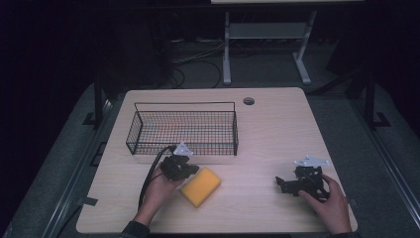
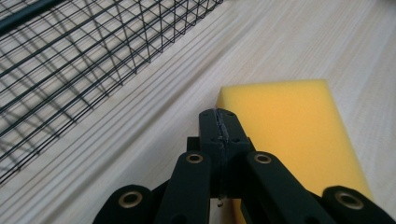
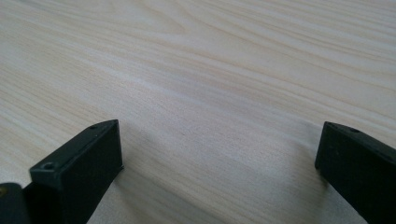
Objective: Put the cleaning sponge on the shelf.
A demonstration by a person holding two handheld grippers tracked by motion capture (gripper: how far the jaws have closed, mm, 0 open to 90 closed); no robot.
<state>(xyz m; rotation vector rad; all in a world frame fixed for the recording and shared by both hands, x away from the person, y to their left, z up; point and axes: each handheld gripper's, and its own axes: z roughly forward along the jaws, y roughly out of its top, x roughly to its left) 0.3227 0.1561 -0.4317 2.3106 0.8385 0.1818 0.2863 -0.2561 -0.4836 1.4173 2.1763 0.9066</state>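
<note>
Now, going from the left: the wire basket (image 1: 183,130) stands toward the far left part of the counter (image 1: 267,129), its long side running along the far edge. In front of it, just off the basket's near wall, the left tongs (image 1: 190,171) sit in the person's left hand (image 1: 157,191). Their jaws are pressed together with nothing between them, as the left gripper view shows plainly, the tips meeting just at the near corner of the yellow sponge (image 2: 289,135). Whether the tips touch the sponge cannot be told.

The sponge (image 1: 201,186) lies flat near the middle of the counter's near edge, its long axis slanting from near-left to far-right. From above, its left corner is partly covered by the left tongs. The left gripper view cuts off its near end behind the jaw links.

Well apart, toward the counter's near right corner, the right tongs (image 1: 289,184) rest in the right hand (image 1: 331,203), pointing left. Their state is hard to make out from above, but the right gripper view shows the right tongs (image 3: 219,154) spread wide over bare wood, holding nothing.
</note>
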